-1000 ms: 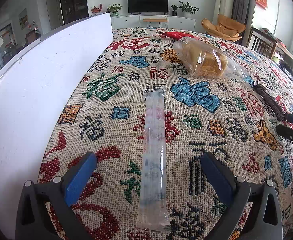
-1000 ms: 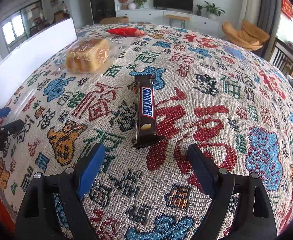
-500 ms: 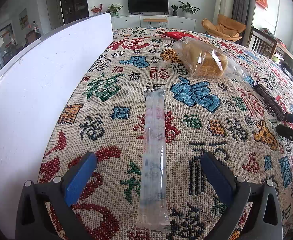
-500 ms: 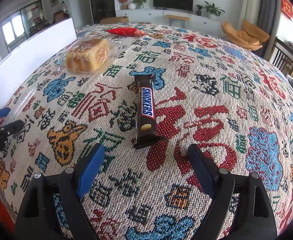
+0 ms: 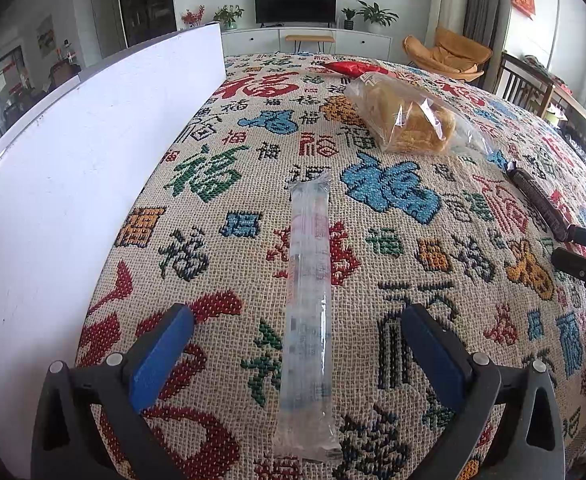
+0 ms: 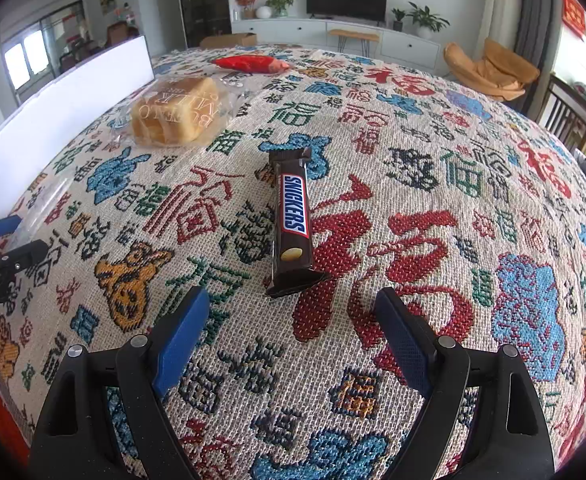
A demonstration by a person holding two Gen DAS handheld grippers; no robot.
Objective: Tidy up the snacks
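A long clear plastic snack tube [image 5: 308, 312] lies lengthwise on the patterned tablecloth, its near end between the fingers of my open left gripper [image 5: 299, 344], untouched. A brown Snickers bar [image 6: 293, 220] lies just ahead of my open right gripper [image 6: 291, 320], nothing between its fingers. A bagged bread loaf [image 5: 405, 120] [image 6: 177, 110] rests farther back, with a red snack packet [image 5: 351, 67] [image 6: 249, 63] beyond it. The Snickers bar [image 5: 539, 202] also shows at the right in the left wrist view, near the right gripper's fingertips [image 5: 585, 256].
A tall white board [image 5: 73, 168] [image 6: 53, 96] stands along the table's left side. The tablecloth [image 6: 433, 152] drops off at the near edge. Chairs, a TV cabinet and plants stand beyond the table. The left gripper's fingers [image 6: 9, 248] show at the left edge of the right wrist view.
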